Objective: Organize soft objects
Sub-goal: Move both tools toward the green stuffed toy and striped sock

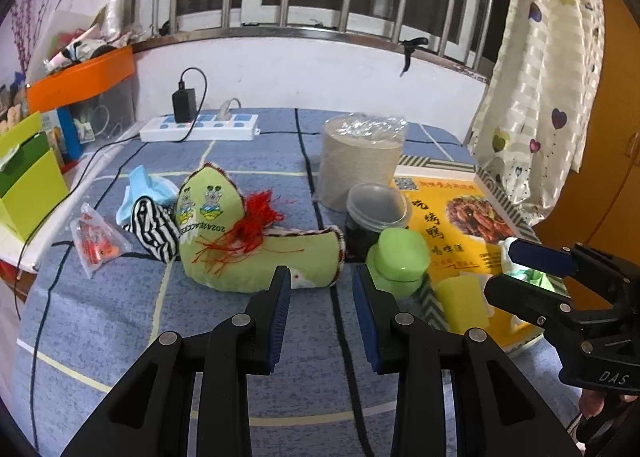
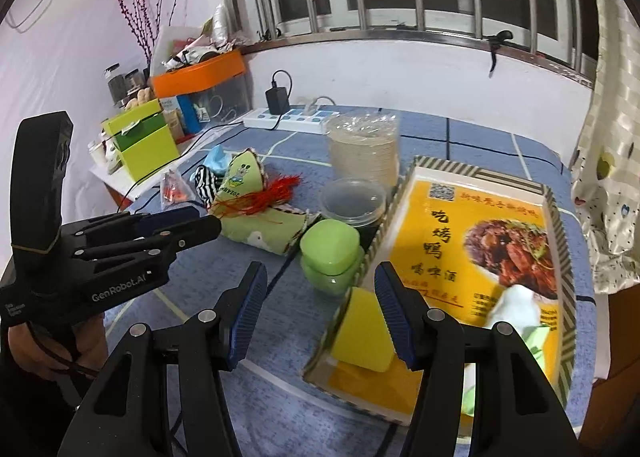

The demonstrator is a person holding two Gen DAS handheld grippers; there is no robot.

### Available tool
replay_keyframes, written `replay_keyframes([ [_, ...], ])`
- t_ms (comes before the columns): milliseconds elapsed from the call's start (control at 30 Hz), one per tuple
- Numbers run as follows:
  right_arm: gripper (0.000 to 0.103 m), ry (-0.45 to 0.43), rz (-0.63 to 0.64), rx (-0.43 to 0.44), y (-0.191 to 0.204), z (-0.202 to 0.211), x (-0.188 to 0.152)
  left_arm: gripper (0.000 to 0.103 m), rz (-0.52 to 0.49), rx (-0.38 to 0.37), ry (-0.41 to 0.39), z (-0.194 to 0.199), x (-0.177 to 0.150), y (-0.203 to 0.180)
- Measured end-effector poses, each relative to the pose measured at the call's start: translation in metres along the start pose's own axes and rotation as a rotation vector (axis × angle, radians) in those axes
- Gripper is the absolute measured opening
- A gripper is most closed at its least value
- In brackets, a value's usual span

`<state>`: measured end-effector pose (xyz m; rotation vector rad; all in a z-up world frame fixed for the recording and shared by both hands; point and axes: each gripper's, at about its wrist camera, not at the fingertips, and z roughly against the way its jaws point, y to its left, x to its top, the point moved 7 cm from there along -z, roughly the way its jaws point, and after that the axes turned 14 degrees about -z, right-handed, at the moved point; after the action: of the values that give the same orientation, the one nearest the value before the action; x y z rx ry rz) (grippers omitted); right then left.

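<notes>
A green plush toy [image 1: 256, 257] [image 2: 256, 221] tied with red yarn lies on the blue bedspread. A striped sock [image 1: 156, 229] [image 2: 206, 181] and a light blue cloth [image 1: 144, 189] [image 2: 216, 157] lie at its left. My left gripper [image 1: 322, 285] [image 2: 204, 219] hovers just in front of the toy, open and holding nothing. A yellow sponge [image 1: 462, 301] [image 2: 362, 333] and a white-green cloth [image 2: 516, 305] [image 1: 532, 277] rest in the yellow printed tray [image 1: 436, 165] [image 2: 564, 257]. My right gripper [image 2: 320, 285] [image 1: 504, 269] is open over the tray's near left corner, with nothing between its fingers.
A green jar [image 1: 400, 257] [image 2: 330, 253], a lidded plastic tub [image 1: 374, 213] [image 2: 352, 201] and a wrapped beige roll [image 1: 360, 161] [image 2: 364, 149] stand between toy and tray. A red packet [image 1: 96, 245], power strip [image 1: 200, 127] and green box [image 1: 28, 185] sit left. A curtain [image 1: 540, 77] hangs right.
</notes>
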<state>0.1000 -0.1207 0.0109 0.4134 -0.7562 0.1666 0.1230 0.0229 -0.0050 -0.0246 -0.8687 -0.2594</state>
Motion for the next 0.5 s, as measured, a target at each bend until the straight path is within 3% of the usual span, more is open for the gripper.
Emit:
replay_keyframes([
  [500,0.057,0.031,0.048,0.045,0.031,-0.017,0.000,0.031,0.038,0.063,0.026,0.003,-0.014,0.026],
])
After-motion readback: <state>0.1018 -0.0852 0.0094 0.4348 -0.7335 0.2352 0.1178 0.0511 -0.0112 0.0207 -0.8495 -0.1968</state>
